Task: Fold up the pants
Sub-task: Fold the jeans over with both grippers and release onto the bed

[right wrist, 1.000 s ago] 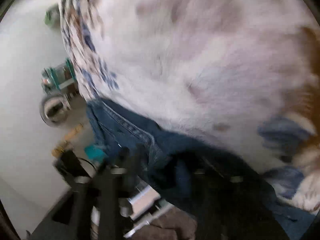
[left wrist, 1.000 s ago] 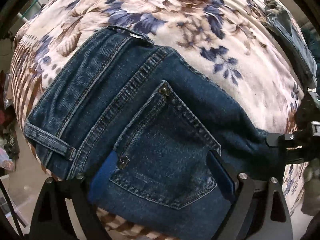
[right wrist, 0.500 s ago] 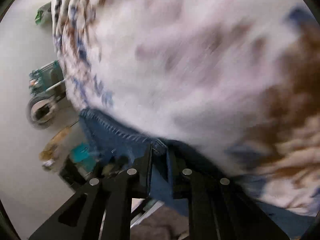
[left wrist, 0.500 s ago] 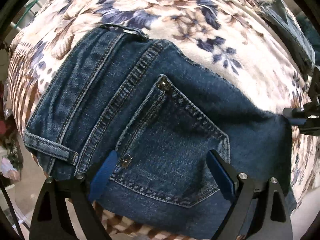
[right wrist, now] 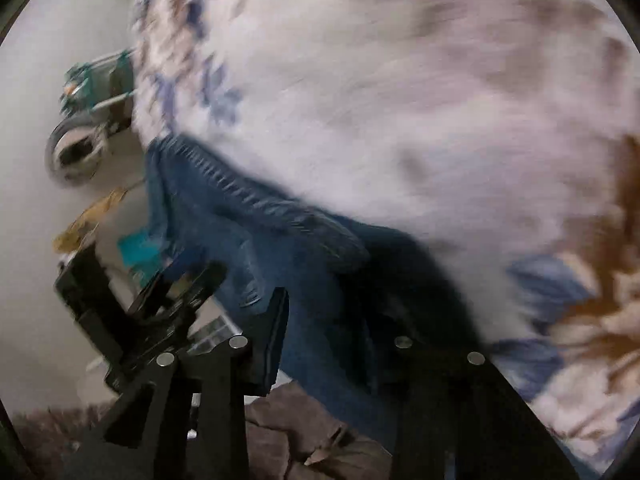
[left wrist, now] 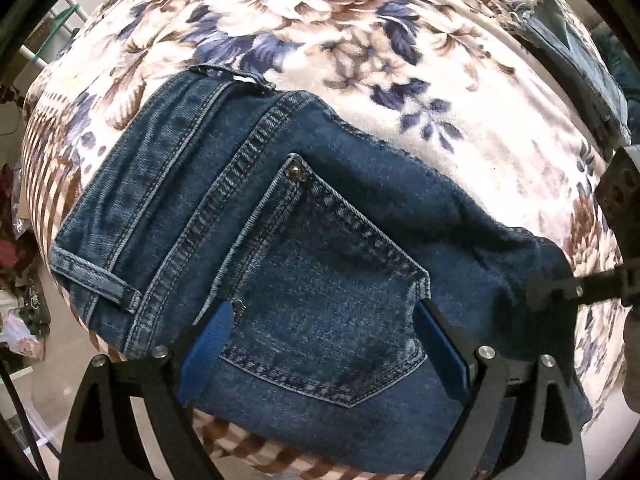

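Observation:
Dark blue jeans (left wrist: 248,184) lie folded on a floral blanket (left wrist: 360,40), back pocket up. My left gripper (left wrist: 322,312) points straight down over them. It is open, with one blue pad on each side of the pocket. At the right edge of the left wrist view, my right gripper (left wrist: 552,290) meets the jeans' right corner. In the blurred right wrist view a fold of the jeans (right wrist: 248,232) fills the gap of the right gripper (right wrist: 324,312). Its jaws are opening with the cloth still between the pads.
A second, paler denim garment (left wrist: 576,60) lies at the blanket's far right edge. The blanket's left edge (right wrist: 160,60) drops to a pale floor with a round grey object (right wrist: 74,152) and clutter. The left gripper's black frame (right wrist: 160,300) shows beside the jeans.
The right gripper closed on the jeans' right edge, then its jaws widened with denim between them. The jeans' right corner has been drawn outward. The left gripper stayed open over the pocket.

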The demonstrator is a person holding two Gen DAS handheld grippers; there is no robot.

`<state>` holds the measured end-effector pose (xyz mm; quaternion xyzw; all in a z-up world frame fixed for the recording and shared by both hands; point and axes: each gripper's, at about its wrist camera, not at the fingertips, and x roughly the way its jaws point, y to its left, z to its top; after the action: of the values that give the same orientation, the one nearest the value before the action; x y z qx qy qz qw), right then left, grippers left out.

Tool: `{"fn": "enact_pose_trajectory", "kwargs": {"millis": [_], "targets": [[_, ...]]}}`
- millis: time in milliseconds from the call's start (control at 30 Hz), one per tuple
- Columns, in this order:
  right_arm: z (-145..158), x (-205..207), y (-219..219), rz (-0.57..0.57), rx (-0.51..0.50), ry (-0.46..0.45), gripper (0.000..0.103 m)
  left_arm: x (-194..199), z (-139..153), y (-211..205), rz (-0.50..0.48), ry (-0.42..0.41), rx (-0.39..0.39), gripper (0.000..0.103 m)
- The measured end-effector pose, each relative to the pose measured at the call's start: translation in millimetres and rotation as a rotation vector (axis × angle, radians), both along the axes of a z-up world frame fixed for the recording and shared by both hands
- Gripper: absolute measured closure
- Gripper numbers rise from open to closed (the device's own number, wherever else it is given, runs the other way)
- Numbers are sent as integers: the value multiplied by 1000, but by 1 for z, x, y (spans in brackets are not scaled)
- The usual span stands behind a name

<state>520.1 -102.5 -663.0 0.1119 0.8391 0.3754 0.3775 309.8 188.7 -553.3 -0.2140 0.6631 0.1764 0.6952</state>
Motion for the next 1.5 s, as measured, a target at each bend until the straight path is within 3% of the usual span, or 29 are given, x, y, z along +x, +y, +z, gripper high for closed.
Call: {"fn": "enact_pose_trajectory", "kwargs": {"millis": [100, 233, 300, 333, 400, 467, 533, 667, 733, 767, 833, 867, 967, 1033, 1067, 1100, 1200, 1300, 1400, 1500], "targets": [[-10, -1, 2, -39, -10, -11, 65, -3, 2, -4, -3, -12, 9, 12], [-49, -7, 17, -277, 87, 151, 61, -9, -6, -12, -17, -2, 24, 12], [-41, -4, 10, -378, 152, 186, 69, -11, -15, -15, -31, 29, 31, 12], [-29, 2, -2, -452, 215, 199, 71, -12, -19, -19, -37, 20, 9, 12], [-16, 8, -22, -520, 248, 211, 72, -11, -21, -24, -53, 11, 7, 12], [-14, 8, -39, -554, 190, 184, 72, -11, -26, -24, -52, 33, 10, 12], [-25, 7, -55, -622, 141, 218, 72, -13, -29, -21, -33, 35, 2, 12], [-34, -1, -23, -382, 69, 230, 72, -5, -30, -23, -64, 39, 18, 12], [-36, -4, -3, -300, 43, 215, 79, -5, -30, -29, -89, 40, 24, 12], [-35, 1, 1, -282, -8, 192, 91, -6, -31, -30, -101, 36, 21, 12], [-25, 19, -5, -320, -31, 147, 92, -5, -31, -30, -114, 38, 20, 12], [-16, 34, -18, -352, -63, 76, 93, -6, -31, -29, -111, 44, 17, 12], [12, 58, -56, -371, -143, -43, 92, -2, -8, -25, -84, 30, 18, 12], [38, 58, -67, -267, -185, -146, 79, 8, 13, -33, -80, -24, 10, 12], [50, 50, -69, -186, -226, -218, 52, 15, 22, -39, -83, -52, 3, 12], [58, 41, -73, -135, -266, -270, 35, 24, 29, -46, -87, -78, -12, 11], [71, 0, -81, -29, -351, -389, 35, 58, 29, -67, -128, -101, -51, 11], [66, -39, -106, 53, -467, -491, 38, 86, 16, -79, -171, -103, -52, 11], [58, -65, -126, -9, -449, -447, 54, 99, 0, -85, -216, -92, -34, 11], [41, -86, -131, -19, -480, -422, 54, 106, -17, -91, -248, -63, -3, 11]]}}
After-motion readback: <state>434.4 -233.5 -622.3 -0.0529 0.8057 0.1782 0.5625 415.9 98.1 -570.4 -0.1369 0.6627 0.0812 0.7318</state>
